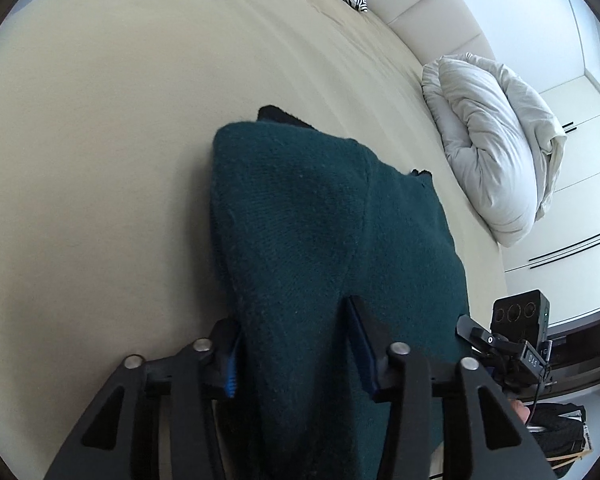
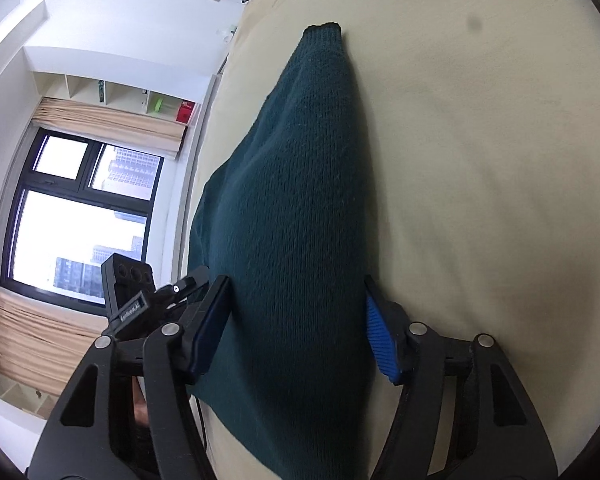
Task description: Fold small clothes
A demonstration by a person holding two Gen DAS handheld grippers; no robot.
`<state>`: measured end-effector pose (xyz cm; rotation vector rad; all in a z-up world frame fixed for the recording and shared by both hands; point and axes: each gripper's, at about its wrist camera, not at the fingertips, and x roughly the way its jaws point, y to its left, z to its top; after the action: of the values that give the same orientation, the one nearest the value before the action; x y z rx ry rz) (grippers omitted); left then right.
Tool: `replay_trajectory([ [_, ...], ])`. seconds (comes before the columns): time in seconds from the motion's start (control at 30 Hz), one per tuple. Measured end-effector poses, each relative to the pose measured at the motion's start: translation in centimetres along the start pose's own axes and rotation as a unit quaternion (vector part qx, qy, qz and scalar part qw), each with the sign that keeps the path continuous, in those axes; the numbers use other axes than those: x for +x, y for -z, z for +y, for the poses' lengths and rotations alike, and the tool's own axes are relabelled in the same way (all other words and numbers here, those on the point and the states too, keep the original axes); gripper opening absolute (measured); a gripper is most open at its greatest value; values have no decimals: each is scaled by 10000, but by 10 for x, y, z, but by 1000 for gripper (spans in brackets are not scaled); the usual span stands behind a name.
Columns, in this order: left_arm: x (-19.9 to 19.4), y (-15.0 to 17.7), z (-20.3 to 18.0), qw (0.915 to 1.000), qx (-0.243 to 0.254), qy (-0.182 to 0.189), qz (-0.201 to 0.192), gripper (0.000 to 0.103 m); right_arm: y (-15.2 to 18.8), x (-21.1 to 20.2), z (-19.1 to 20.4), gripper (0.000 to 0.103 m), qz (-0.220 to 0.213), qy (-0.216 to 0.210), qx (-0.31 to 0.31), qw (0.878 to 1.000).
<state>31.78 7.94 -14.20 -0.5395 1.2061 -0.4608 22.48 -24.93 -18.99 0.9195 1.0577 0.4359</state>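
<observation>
While the cream bed (image 1: 100, 160) carries the work, a dark green knitted garment (image 1: 320, 220) lies on it, bunched lengthwise, its black-trimmed end farthest away. Folding appears underway, not finished: no neat stack shows. Left claw (image 1: 296, 356) and right claw (image 2: 296, 328) each straddle the knit's near end; whether either is clenched on it or released cannot be told.

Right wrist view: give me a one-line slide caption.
Right gripper straddles a dark green knit garment lying on a beige bed sheet, window behind.
</observation>
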Motion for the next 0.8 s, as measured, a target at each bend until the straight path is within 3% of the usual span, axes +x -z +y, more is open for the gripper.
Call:
replay_trajectory([
  [0.07, -1, 2, -2, 10000, 46, 0, 38, 29, 3, 1, 4, 55, -19, 107, -70, 9999],
  [0.13, -7, 7, -9, 9997, 217, -72, -12, 26, 8, -3, 10, 48, -64, 208, -185, 9996],
  [0.33, -39, 55, -41, 9970, 756, -161, -81, 25, 43, -40, 44, 41, -241, 420, -709, 9963],
  [0.5, -70, 116, -57, 9952, 957, 112, -199, 25, 106, -97, 60, 40, -351, 305, -978, 9941],
  [0.63, -84, 163, -74, 9917, 1269, 59, -210, 25, 159, -132, 62, 40, -353, 317, -1112, 9927],
  [0.8, -88, 203, -76, 9925, 1192, 229, -158, 25, 207, -165, 50, 40, -415, 272, -981, 9939],
])
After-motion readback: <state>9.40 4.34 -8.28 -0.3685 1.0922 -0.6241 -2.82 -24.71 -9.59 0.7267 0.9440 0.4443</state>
